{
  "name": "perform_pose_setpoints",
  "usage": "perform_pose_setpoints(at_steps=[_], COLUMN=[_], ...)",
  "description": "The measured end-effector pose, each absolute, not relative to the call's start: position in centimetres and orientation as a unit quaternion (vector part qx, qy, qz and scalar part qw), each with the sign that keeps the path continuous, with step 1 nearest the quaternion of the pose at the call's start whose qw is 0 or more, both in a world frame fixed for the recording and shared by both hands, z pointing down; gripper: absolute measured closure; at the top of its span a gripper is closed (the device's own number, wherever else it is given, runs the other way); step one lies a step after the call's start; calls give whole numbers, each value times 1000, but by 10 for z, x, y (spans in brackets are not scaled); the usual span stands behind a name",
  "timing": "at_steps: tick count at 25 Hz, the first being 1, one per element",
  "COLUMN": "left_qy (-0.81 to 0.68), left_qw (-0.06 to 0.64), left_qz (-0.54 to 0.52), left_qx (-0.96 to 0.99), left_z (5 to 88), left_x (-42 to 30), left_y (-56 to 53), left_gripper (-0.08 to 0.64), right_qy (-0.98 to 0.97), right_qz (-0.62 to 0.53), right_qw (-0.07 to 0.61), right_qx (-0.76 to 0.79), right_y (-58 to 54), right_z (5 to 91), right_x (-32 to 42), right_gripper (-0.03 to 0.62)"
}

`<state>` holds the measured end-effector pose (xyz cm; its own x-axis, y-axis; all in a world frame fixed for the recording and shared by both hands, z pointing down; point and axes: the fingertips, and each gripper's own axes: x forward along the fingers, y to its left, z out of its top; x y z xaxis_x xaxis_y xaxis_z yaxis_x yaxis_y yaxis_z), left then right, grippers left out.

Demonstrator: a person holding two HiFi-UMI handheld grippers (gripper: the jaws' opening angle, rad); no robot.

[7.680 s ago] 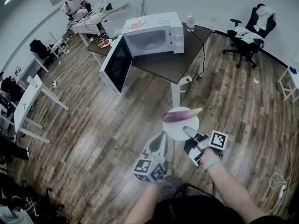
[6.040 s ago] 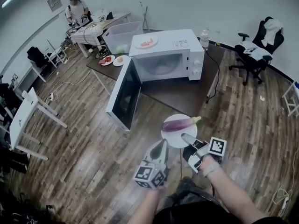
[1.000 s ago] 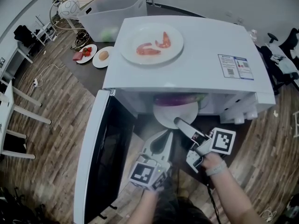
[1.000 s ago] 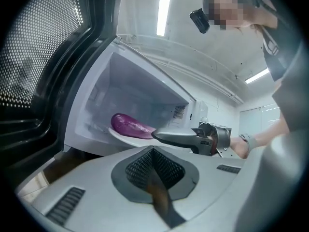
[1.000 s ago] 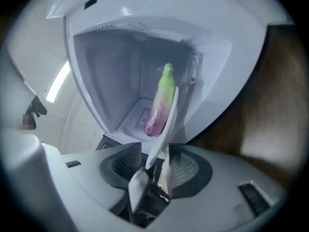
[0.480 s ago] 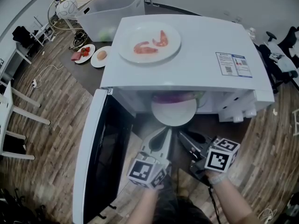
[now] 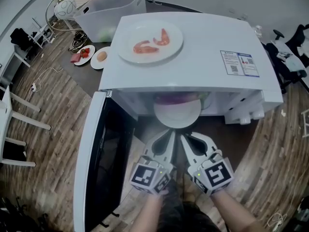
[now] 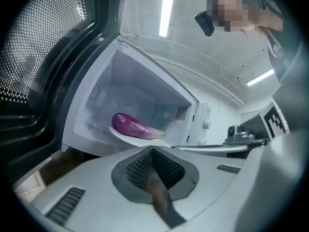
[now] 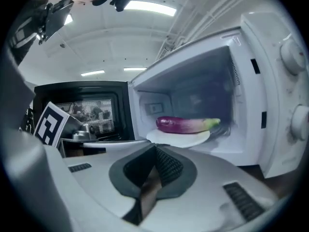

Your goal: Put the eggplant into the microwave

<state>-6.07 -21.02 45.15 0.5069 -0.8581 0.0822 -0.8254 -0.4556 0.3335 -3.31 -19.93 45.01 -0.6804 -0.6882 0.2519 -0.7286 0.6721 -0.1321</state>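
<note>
The purple eggplant [image 9: 186, 124] lies on a white plate [image 9: 178, 138] inside the open white microwave [image 7: 193, 52]. From the head view only its top [image 7: 176, 98] shows under the microwave's roof, and the plate [image 7: 177, 114] pokes out of the opening. Both grippers hang side by side just in front of the opening, apart from the plate. My left gripper [image 7: 169, 135] is shut with nothing in it. The right gripper [image 7: 186, 138] is shut and empty too, with its marker cube facing up. The left gripper view shows the eggplant [image 8: 135, 126] beyond the shut jaws.
The microwave door [image 7: 89, 178] stands swung wide at the left. A plate of shrimp [image 7: 150, 36] rests on the microwave's top. Two small plates of food [image 7: 101, 56] and a clear bin [image 7: 113, 8] sit behind on the dark table. The control panel [image 9: 294, 81] is at the right.
The right gripper has let go of the plate, drawn back from the opening, rolled so its cube faces up, and shut. The plate with the eggplant stays in the microwave. The left gripper has not moved.
</note>
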Motion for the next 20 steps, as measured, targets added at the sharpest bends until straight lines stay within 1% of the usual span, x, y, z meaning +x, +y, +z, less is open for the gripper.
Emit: perform_pose_setpoints(at_steps=[7, 11, 15, 20], left_qy=[-489, -484, -480, -488], left_qw=[159, 173, 164, 172], left_qz=[-34, -28, -10, -14], left_qx=[857, 858, 862, 856], left_z=[452, 453, 455, 458], left_x=[-60, -60, -61, -69], left_y=[-214, -218, -220, -222], left_gripper=[558, 558, 558, 558], right_qy=[-905, -904, -902, -898], right_qz=[117, 114, 110, 109], right_qw=[91, 95, 92, 92], right_qx=[398, 401, 406, 416], right_y=[-208, -214, -219, -226], right_z=[454, 457, 455, 456], right_x=[-39, -41, -42, -41], right_gripper=[591, 591, 591, 591])
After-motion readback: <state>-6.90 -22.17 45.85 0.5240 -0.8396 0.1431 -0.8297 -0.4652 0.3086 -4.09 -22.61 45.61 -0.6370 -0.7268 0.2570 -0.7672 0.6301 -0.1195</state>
